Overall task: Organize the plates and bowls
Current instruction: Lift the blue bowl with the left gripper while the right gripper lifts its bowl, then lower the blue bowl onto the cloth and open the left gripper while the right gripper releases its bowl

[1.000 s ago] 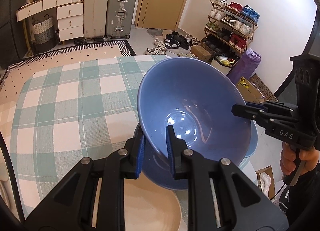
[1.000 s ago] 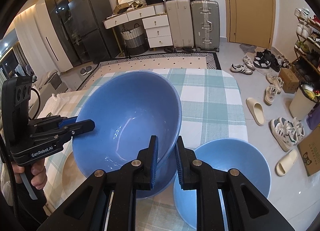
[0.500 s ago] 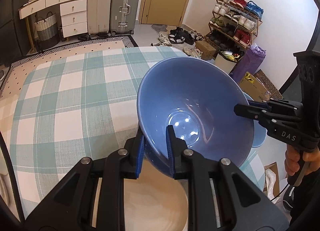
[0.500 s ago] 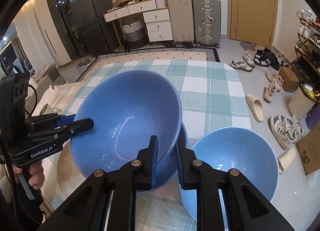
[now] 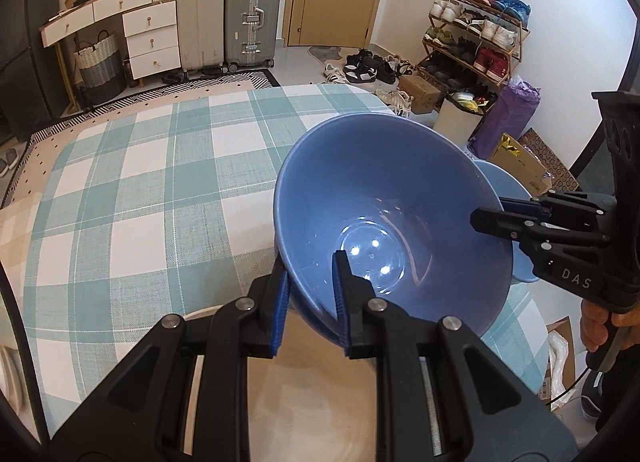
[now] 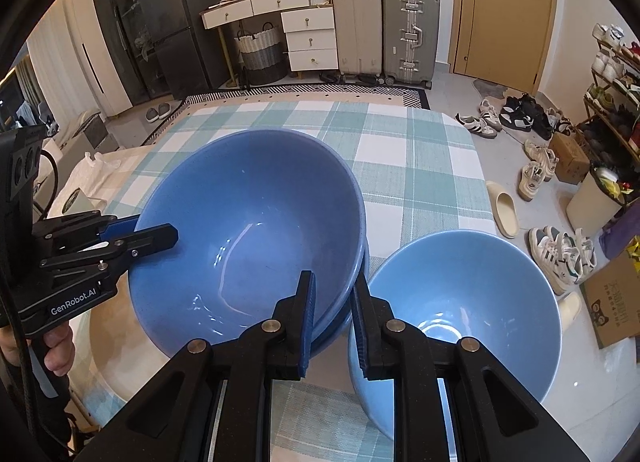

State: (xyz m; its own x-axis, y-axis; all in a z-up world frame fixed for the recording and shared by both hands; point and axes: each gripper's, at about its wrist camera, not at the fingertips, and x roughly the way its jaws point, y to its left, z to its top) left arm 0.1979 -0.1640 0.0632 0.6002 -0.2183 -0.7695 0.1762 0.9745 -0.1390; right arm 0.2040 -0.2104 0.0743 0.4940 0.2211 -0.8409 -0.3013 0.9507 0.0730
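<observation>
Down comes the glossy deep-blue bowl [image 6: 248, 234], now nested in a matching bowl over the round beige plate [image 5: 304, 394]. Left gripper [image 5: 310, 302] and right gripper [image 6: 332, 314] both pinch its rim; the light-blue bowl [image 6: 460, 302] waits unstacked on the checked table [image 5: 132, 198].

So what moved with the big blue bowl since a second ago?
Not much. The big blue bowl, pinched by both tongs, the left tongs and right tongs, seems to have drifted slightly, staying tilted above the beige plate. Nothing was let go. The lighter blue bowl stayed on the checked tablecloth.
</observation>
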